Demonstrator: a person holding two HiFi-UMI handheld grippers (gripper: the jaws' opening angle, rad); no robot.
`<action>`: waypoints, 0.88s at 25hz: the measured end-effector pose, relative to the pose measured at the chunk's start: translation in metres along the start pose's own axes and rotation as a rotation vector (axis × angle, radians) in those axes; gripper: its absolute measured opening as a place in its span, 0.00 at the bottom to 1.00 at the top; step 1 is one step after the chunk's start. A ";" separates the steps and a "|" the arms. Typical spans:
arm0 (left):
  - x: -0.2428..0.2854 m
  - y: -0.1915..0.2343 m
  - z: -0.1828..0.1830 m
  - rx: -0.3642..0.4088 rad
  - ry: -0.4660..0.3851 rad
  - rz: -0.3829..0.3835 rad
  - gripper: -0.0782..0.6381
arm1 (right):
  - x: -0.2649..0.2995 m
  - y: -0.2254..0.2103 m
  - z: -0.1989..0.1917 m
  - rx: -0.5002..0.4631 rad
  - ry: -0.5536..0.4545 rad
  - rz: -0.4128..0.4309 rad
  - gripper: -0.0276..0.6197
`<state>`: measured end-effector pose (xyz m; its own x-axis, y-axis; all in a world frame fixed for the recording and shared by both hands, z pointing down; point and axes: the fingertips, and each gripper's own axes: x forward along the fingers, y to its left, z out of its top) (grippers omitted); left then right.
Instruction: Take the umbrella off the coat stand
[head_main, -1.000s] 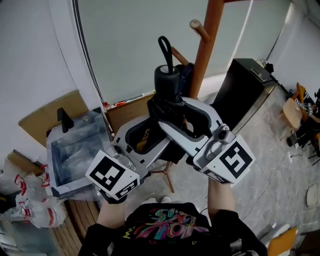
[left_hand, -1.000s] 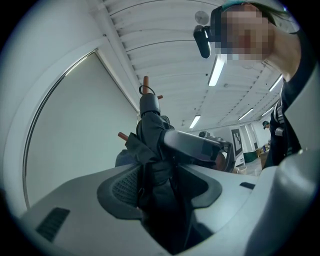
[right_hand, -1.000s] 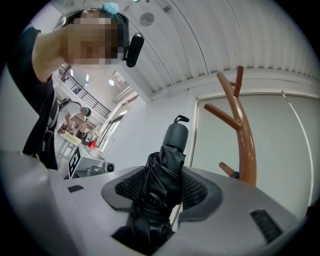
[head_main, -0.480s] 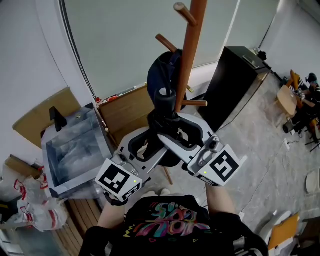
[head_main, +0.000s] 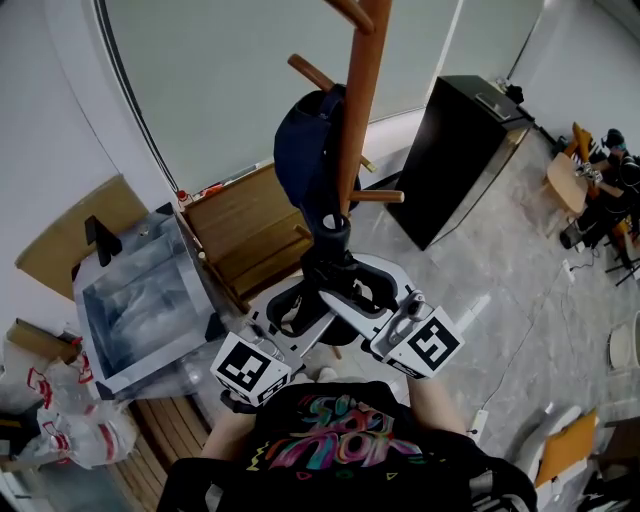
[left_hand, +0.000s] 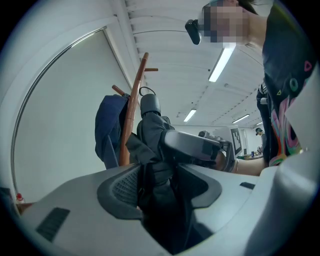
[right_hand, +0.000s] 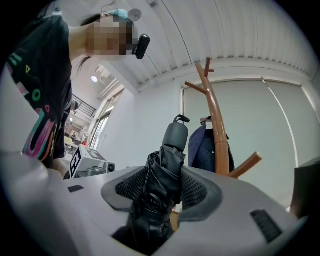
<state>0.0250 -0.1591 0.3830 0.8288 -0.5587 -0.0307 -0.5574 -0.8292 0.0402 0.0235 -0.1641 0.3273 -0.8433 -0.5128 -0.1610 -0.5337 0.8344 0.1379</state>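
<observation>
Umbrella (head_main: 334, 240) folded, long axis upright, handle end up, beside coat stand (head_main: 360, 100)

Umbrella (head_main: 333, 262): black all over, fabric and handle alike. Coat stand (head_main: 358, 90): reddish-brown wood. Garment (head_main: 305, 160) hung on it: navy. Left gripper (left_hand: 162, 185), right gripper (right_hand: 162, 192): pale grey shells, dark ribbed pads, cubes with black-and-white square markers. Cabinet (head_main: 455, 150): black. Floor (head_main: 510, 290): grey, mottled. Person's shirt (head_main: 335, 445): black, multicolour scribble print.
</observation>
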 end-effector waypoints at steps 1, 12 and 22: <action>0.001 -0.001 -0.005 -0.003 0.006 -0.003 0.43 | -0.003 -0.001 -0.005 0.004 0.008 -0.004 0.39; 0.004 -0.005 -0.026 -0.037 0.021 -0.018 0.43 | -0.012 -0.001 -0.028 0.024 0.030 -0.012 0.39; 0.004 -0.010 -0.026 -0.039 0.018 -0.021 0.43 | -0.016 0.001 -0.026 0.024 0.025 -0.015 0.39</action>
<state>0.0350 -0.1531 0.4085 0.8412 -0.5405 -0.0137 -0.5380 -0.8393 0.0783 0.0350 -0.1602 0.3554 -0.8367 -0.5299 -0.1385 -0.5448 0.8310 0.1120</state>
